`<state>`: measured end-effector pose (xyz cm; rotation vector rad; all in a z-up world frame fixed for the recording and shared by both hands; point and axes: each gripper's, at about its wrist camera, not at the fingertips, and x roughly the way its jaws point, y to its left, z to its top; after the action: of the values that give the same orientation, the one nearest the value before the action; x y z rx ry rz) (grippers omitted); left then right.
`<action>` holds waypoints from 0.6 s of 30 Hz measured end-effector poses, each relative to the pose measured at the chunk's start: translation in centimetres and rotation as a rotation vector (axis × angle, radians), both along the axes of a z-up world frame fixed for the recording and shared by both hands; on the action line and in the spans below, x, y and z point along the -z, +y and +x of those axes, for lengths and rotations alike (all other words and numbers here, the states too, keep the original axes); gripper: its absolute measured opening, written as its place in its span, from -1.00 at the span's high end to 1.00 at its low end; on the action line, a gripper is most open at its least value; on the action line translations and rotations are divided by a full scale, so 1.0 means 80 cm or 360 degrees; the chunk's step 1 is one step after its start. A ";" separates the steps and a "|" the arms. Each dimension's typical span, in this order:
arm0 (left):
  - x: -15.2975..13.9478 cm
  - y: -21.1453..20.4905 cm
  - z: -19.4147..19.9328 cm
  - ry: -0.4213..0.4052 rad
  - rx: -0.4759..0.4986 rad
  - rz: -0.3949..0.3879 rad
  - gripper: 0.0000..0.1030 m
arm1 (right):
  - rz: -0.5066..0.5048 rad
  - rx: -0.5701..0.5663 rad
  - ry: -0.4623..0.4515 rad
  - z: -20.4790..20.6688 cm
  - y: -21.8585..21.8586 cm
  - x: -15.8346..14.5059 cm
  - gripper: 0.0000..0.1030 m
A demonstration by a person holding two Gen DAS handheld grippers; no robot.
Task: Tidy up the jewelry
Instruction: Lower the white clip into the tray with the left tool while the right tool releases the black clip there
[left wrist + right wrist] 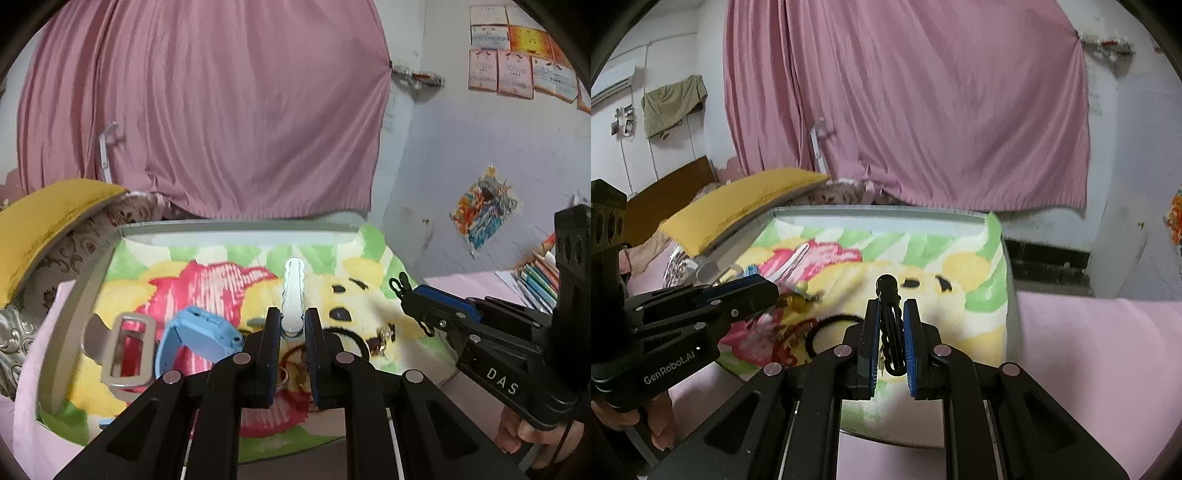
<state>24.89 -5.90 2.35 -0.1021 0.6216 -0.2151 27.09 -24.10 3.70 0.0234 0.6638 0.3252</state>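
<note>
Both grippers hang over the tray (74,302), which is lined with a cartoon-print cloth (229,266). The left gripper (293,332) has its jaws pinching a clear hair clip (293,284) that sticks out ahead of the fingers, above the tray's middle. The right gripper (891,332) is clamped on a black hair clip (888,295) near the tray's right edge. A blue watch (199,332) and a grey buckle (127,347) lie near the left edge; a black hair tie (827,332) and small gold pieces (382,339) rest toward the middle. To set these down well, I would lower each clip onto a bare patch — clear of the tie — before easing the grip, so neither snags or skids.
</note>
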 end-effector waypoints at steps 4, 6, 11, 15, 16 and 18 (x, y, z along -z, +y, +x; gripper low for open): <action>0.008 -0.001 0.007 0.0096 0.0024 0.0005 0.76 | -0.0008 -0.0032 0.0080 0.007 0.005 0.010 0.79; 0.013 -0.002 0.011 0.0146 0.0034 0.0002 0.76 | -0.0008 -0.0047 0.0107 0.009 0.007 0.015 0.79; 0.025 0.001 0.020 0.0248 0.0053 -0.0021 0.76 | -0.0002 -0.0067 0.0183 0.016 0.010 0.025 0.79; 0.030 0.000 0.022 0.0300 0.0061 -0.0030 0.76 | 0.0004 -0.0076 0.0223 0.020 0.012 0.030 0.79; 0.031 0.001 0.022 0.0308 0.0061 -0.0032 0.76 | 0.0006 -0.0076 0.0231 0.021 0.012 0.031 0.79; 0.032 0.001 0.023 0.0314 0.0061 -0.0035 0.76 | 0.0007 -0.0077 0.0244 0.023 0.014 0.032 0.79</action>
<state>26.75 -5.82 -0.21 -0.1338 0.8180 -0.2511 28.90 -23.01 1.12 0.0369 0.8166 0.3740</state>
